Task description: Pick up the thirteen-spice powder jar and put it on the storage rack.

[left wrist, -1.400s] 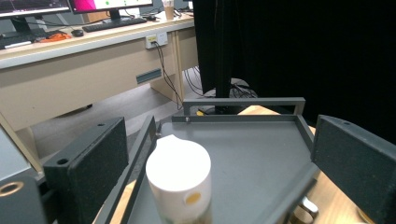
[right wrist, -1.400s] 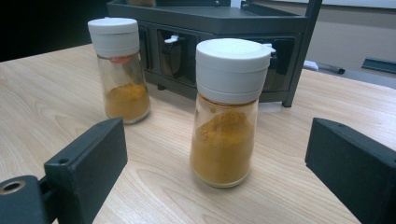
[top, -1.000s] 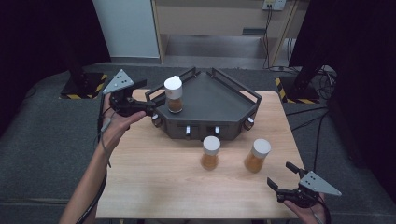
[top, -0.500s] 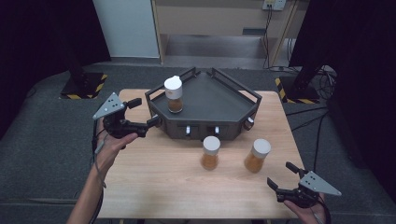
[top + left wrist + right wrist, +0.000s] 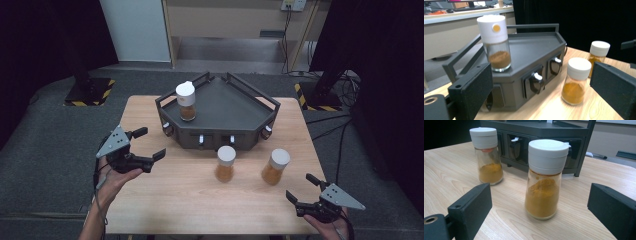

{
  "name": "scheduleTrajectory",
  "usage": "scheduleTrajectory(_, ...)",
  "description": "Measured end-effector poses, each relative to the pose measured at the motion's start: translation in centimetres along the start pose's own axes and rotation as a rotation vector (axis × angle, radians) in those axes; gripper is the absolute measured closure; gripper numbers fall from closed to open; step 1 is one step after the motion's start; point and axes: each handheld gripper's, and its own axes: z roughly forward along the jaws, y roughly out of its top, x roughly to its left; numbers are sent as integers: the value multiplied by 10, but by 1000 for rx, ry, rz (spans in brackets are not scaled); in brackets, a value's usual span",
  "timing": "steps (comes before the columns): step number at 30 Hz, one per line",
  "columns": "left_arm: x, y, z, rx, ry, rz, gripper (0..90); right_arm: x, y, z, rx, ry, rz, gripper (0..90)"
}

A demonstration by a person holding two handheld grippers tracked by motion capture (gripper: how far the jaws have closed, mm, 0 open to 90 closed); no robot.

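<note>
With one spice jar (image 5: 185, 100) on the rack (image 5: 260, 107), both grippers, left (image 5: 150, 145) and right (image 5: 300, 189), hang spread and empty; next, the lower-right jar (image 5: 275, 166) needs pinching.

bare table (image 5: 165, 200) lies open along the near edge; two spice jars (image 5: 225, 163) and a dark rack (image 5: 220, 107) block the far half

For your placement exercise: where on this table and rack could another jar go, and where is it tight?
Free: the tabletop between both grippers, and the rack right of its brown spice jar. Crowded: the strip before the rack, where two orange spice jars stand.
</note>
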Motion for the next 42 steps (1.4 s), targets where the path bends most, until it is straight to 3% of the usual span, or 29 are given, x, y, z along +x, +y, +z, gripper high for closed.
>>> scheduleTrajectory(14,-7,-45,-16,33,-9,-25,37,0,0,0,2,0,0,55)
scheduleTrajectory(19,-8,-61,-21,17,-18,-16,37,0,1,0,4,0,-1,54)
scheduleTrajectory(28,-12,-82,-27,12,-9,-27,39,1,1,0,4,-1,-1,54)
scheduleTrajectory(42,-13,-106,-32,45,19,-50,39,1,1,0,5,-2,-2,54)
